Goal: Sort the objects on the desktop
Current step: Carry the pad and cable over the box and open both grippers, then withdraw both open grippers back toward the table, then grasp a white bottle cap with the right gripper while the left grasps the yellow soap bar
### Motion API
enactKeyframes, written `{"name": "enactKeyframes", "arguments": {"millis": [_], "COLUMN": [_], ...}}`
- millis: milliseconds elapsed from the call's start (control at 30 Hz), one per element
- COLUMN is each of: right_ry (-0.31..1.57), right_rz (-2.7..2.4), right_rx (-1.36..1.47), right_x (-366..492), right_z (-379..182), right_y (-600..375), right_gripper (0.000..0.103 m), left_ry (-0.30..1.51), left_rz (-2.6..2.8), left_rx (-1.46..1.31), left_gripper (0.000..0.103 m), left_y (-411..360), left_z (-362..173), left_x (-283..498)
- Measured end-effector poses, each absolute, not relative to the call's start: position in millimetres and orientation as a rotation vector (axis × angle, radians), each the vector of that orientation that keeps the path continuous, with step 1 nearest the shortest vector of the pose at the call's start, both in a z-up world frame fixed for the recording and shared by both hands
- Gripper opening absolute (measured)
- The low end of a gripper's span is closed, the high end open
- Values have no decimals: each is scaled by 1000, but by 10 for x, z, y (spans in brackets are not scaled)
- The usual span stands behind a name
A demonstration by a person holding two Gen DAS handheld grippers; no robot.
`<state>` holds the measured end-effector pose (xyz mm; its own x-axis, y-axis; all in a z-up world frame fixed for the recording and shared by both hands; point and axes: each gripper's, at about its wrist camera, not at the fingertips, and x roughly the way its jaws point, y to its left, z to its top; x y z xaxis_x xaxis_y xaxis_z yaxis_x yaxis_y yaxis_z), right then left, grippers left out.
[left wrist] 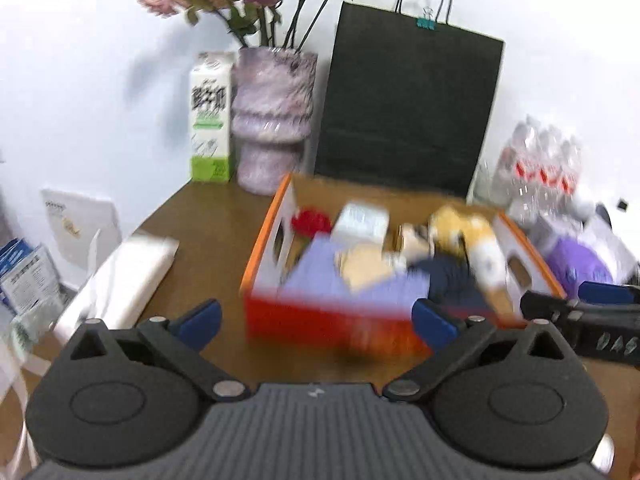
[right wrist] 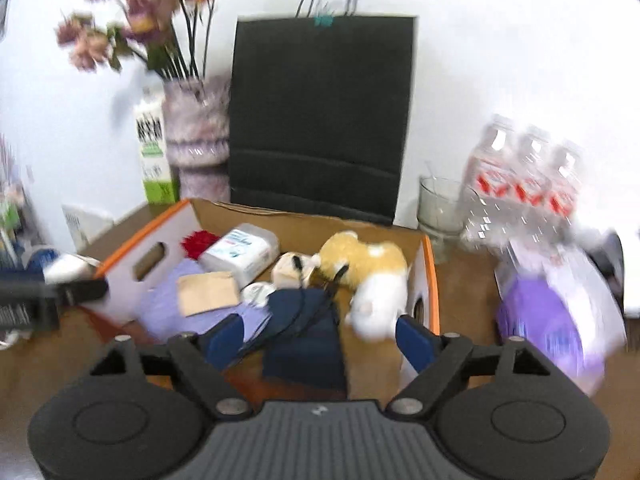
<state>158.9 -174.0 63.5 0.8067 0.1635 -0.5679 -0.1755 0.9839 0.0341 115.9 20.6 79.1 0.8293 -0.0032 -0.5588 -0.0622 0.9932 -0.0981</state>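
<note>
- Jaws on both grippers stand spread wide with nothing between them; the left gripper (left wrist: pixel 316 320) and right gripper (right wrist: pixel 320 334) hover at the near edge of the cardboard box (right wrist: pixel 168 216).
- Sorted things already lie in that box: a plush dog (right wrist: pixel 368 268), a tissue pack (right wrist: pixel 240 250), a navy pouch (right wrist: pixel 304 344) and a purple notebook (right wrist: pixel 176 304).
- Judging by what is left, the purple package (right wrist: pixel 548 320) beside the box looks like the next pick; approach it squarely, since blur suggests fast motion.
- Both grippers point level toward the black bag (right wrist: pixel 320 116).
</note>
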Motion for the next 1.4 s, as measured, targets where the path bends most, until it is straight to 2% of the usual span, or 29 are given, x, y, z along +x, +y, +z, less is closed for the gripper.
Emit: {"name": "enactKeyframes", "arguments": {"millis": [300, 567, 967, 1400], "right_ry": [631, 635, 615, 631], "right_rz": [192, 162, 125, 127], "right_rx": [68, 25, 42, 31], "right_x": [265, -419, -599, -536], "right_z": [146, -156, -297, -285], "right_y": [-1732, -1668, -1768, -1854], "right_gripper": [84, 87, 92, 92], "left_ry": [589, 583, 639, 672], "left_rz": [-11, -59, -60, -65], "left_rx": [-58, -49, -56, -37], "left_gripper": [103, 103, 103, 103], "left_y": [278, 293, 224, 169], "left_z": [284, 95, -38, -44], "left_x": [7, -383, -415, -350]}}
